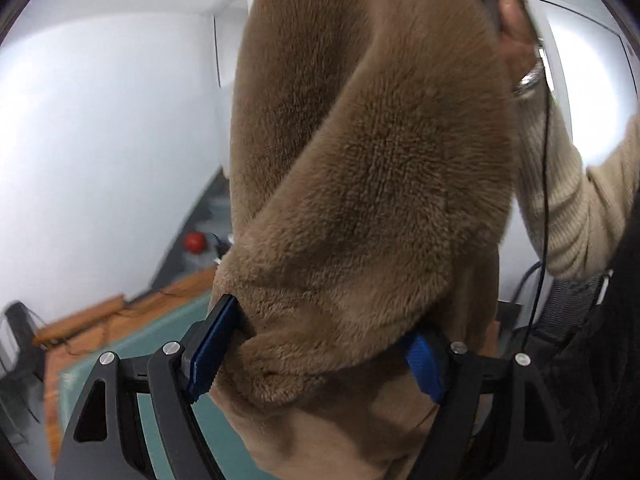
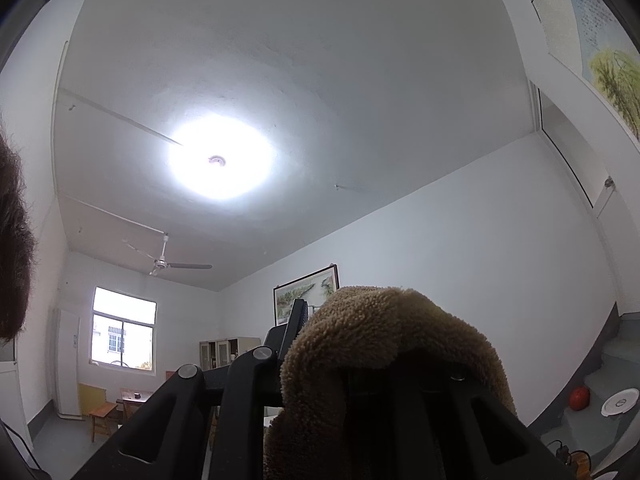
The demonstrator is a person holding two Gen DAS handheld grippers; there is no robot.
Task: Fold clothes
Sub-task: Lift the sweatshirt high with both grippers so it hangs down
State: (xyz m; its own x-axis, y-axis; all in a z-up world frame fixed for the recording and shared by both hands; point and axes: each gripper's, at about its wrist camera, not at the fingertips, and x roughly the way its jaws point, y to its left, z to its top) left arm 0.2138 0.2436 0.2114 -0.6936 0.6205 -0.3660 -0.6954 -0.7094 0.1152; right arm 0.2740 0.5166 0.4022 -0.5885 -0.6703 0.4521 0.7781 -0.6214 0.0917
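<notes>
Above the teal worktop (image 1: 168,344), left gripper (image 1: 316,356) clamps a bunched fold of one tan fleece (image 1: 360,184), held in the air. Right gripper (image 2: 372,344): same fleece draped over it, grip state hidden, cannot tell.

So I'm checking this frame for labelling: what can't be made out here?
- Right gripper, right wrist view: the tan fleece garment drapes over its fingertips, so its grip cannot be told.
- Garment type, left wrist view: the fleece fills the frame and runs off the bottom edge.
- Left gripper: the right blue pad is half buried in fleece.
- Red round object: blurred, too small.
</notes>
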